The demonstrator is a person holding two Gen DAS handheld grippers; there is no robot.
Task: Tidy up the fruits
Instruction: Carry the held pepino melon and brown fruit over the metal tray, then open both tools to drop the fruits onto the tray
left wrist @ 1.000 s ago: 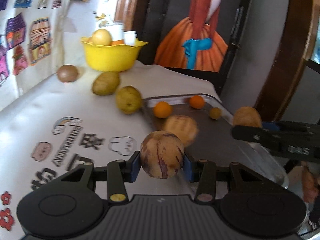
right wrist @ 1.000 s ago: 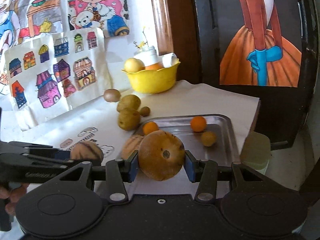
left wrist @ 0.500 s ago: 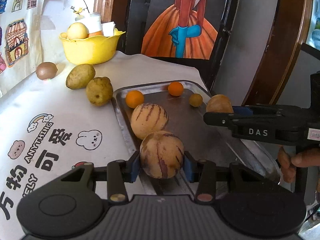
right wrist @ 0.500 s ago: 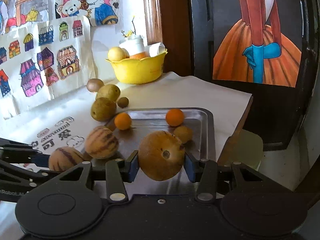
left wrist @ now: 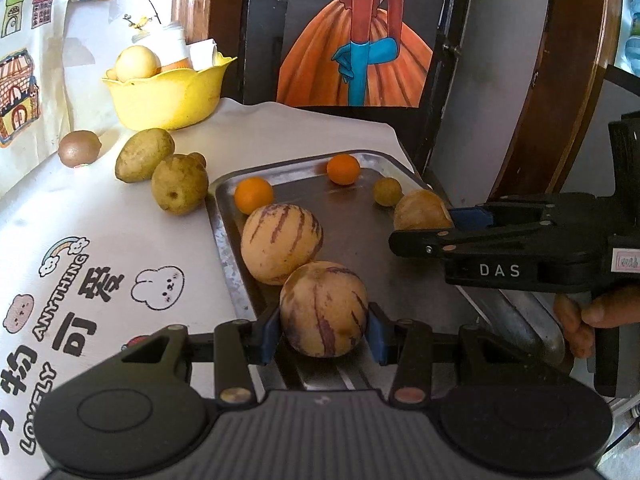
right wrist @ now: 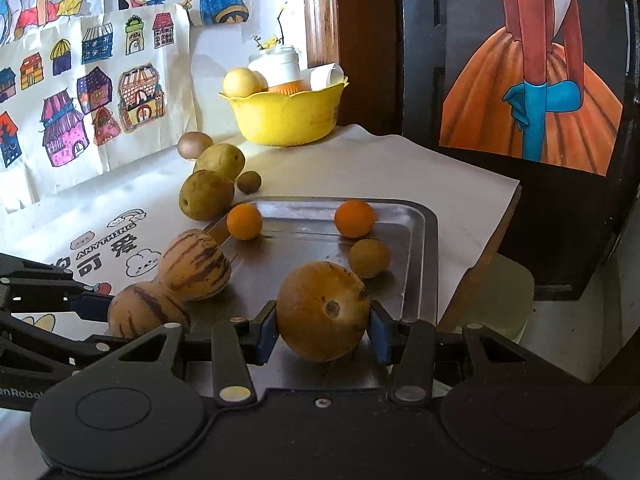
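My left gripper (left wrist: 323, 332) is shut on a striped pepino melon (left wrist: 323, 309) over the near end of the metal tray (left wrist: 404, 248). My right gripper (right wrist: 323, 330) is shut on a brown round fruit (right wrist: 323, 310) over the tray's (right wrist: 416, 280) near right part. In the left wrist view the right gripper (left wrist: 452, 220) holds that brown fruit (left wrist: 420, 211) near the tray's right rim. A second striped melon (left wrist: 280, 243) lies in the tray with two oranges (left wrist: 253, 195) (left wrist: 343, 169) and a small yellowish fruit (left wrist: 387, 191).
Two green-yellow pears (left wrist: 145, 154) (left wrist: 180, 186), a small brown fruit (right wrist: 249, 182) and a kiwi (left wrist: 79, 148) lie on the white cloth left of the tray. A yellow bowl (left wrist: 168, 96) with fruit stands at the back. The table edge runs just right of the tray.
Both grippers have moved forward over the tray with their fruits still held. The left gripper's melon came close beside the striped melon in the tray.
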